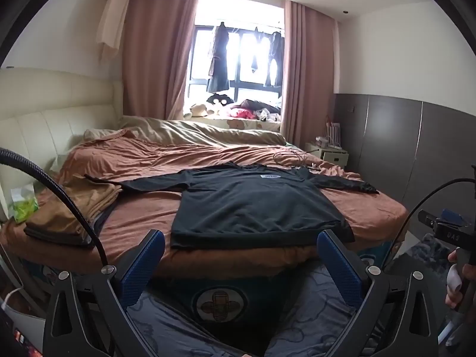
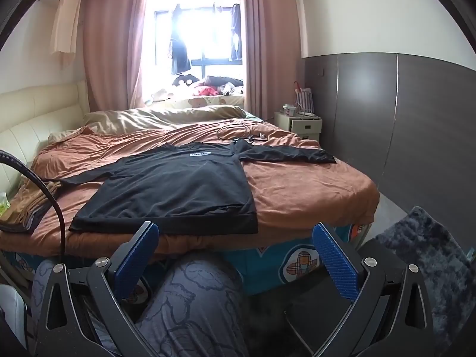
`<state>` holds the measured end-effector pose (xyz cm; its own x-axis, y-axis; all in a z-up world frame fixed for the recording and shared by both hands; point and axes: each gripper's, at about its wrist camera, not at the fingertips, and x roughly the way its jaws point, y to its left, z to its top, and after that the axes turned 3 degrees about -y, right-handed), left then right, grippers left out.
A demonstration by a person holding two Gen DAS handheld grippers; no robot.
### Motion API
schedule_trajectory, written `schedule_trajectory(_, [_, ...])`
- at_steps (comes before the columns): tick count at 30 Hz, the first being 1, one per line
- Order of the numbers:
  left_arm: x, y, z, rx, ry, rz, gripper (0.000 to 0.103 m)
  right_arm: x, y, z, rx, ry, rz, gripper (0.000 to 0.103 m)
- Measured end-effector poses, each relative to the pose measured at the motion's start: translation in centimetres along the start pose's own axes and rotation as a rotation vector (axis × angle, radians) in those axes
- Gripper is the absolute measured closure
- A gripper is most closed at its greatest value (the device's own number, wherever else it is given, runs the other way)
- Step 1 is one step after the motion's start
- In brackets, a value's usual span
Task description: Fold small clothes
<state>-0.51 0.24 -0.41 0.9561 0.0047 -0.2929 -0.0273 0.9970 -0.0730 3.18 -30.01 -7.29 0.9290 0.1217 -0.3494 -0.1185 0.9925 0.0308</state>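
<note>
Both grippers idle short of the bed edge, nothing held. Left gripper (image 1: pixel 241 255) has its jaws spread wide, empty; the black long-sleeve shirt (image 1: pixel 255 205) lies flat directly ahead of it, hem just beyond the fingertips, sleeves out to either side. Right gripper (image 2: pixel 236 248) is likewise spread wide and empty; from it the shirt (image 2: pixel 178 190) sits ahead and off to the left, with the near hem corner just past its left fingertip. Looks like the fold has not started. Risks: the shirt is thin, limp knit on a soft brown sheet (image 1: pixel 142 211) that is already wrinkled, so a low pinch could likely grab sheet along with hem and drag both. Wide textured blue pads (image 2: pixel 334 255) should hold fabric well, but a single-layer pinch would leave the back panel behind and skew the fold. The sleeve ahead and to the left of the left gripper drapes onto a folded tan stack (image 1: pixel 77 211); pulling it may topple or drag that pile. A loose cable (image 2: pixel 238 132) lies beyond the collar, touching or nearly touching the shoulder area; it could snag. A braided hose (image 1: pixel 59 190) arcs beside the left gripper and may sweep the stack.
</note>
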Motion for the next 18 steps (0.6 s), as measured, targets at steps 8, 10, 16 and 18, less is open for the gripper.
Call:
schedule_trajectory(8, [0.27, -0.46, 0.74, -0.009, 0.009, -0.003, 0.000, 0.06, -0.05, -0.05, 0.000, 0.001, 0.002, 0.000])
schedule_trajectory(10, [0.30, -0.34, 0.48, -0.011, 0.010, -0.004, 0.000, 0.03, 0.03, -0.11, -0.004, 0.000, -0.004, 0.000])
schedule_trajectory(16, [0.39, -0.30, 0.38, -0.009, 0.015, -0.001, 0.000, 0.13, -0.08, -0.19, 0.001, 0.001, -0.002, 0.000])
schedule_trajectory(18, [0.41, -0.36, 0.37, -0.010, 0.015, -0.001, 0.000, 0.13, -0.13, -0.23, 0.002, 0.003, -0.004, 0.000])
